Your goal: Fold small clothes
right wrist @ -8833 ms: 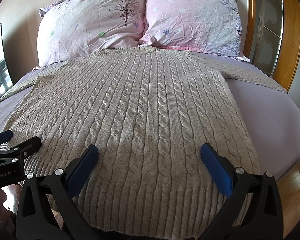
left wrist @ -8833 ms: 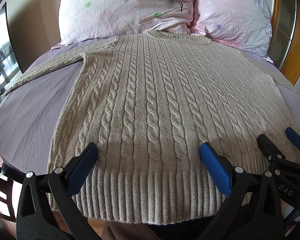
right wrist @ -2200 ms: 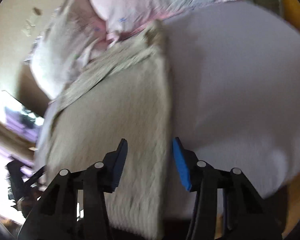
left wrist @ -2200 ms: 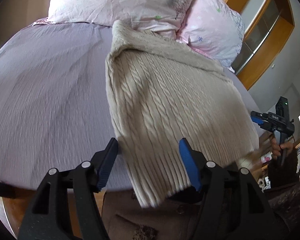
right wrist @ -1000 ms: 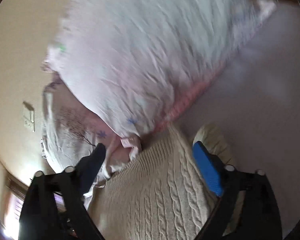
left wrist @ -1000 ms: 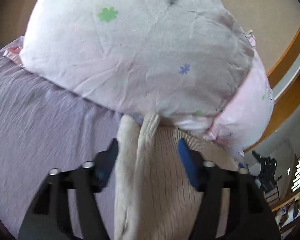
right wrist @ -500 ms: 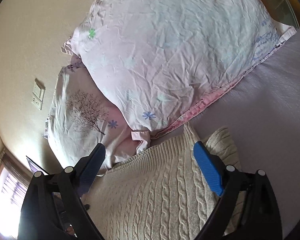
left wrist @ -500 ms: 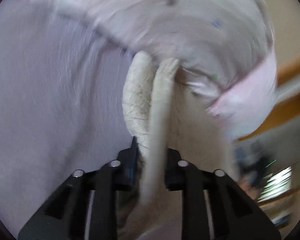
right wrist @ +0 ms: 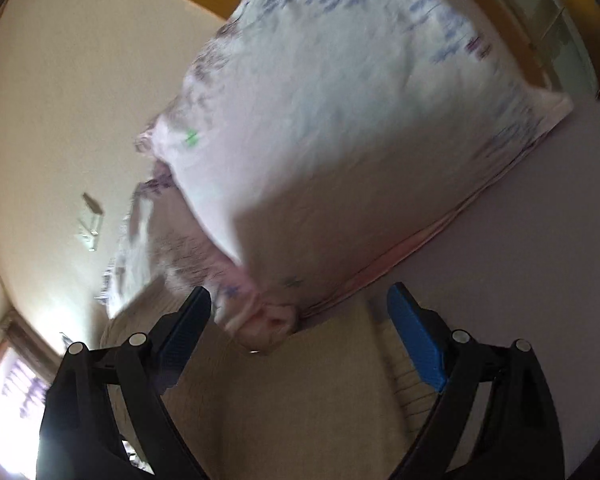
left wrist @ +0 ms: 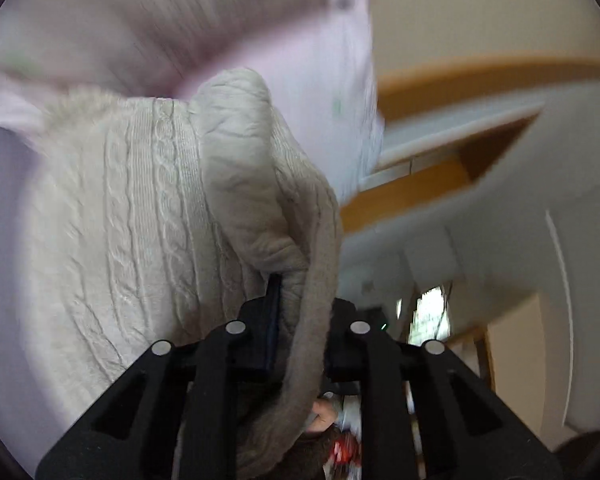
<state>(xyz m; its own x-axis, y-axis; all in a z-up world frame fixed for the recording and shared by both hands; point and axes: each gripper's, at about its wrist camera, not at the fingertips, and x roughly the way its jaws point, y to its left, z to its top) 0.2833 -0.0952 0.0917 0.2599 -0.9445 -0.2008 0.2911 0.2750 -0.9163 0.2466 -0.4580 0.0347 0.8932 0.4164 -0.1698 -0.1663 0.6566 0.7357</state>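
Cream sweater [left wrist: 140, 220] pinched in the left gripper [left wrist: 300, 300].
Right gripper [right wrist: 300, 332] fingers wide, just below the pillow [right wrist: 340, 140].

cream cable-knit sweater [left wrist: 140, 216], folded, bunched

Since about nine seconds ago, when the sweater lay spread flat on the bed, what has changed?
The beige cable-knit sweater has been folded narrower, its sides turned in. Both grippers moved from its hem up to the collar end by the pillows. The left gripper, open before, has closed its jaws on a bunched fold and is lifting it. The right gripper remains open over the sweater. The pink floral pillows stayed at the headboard.
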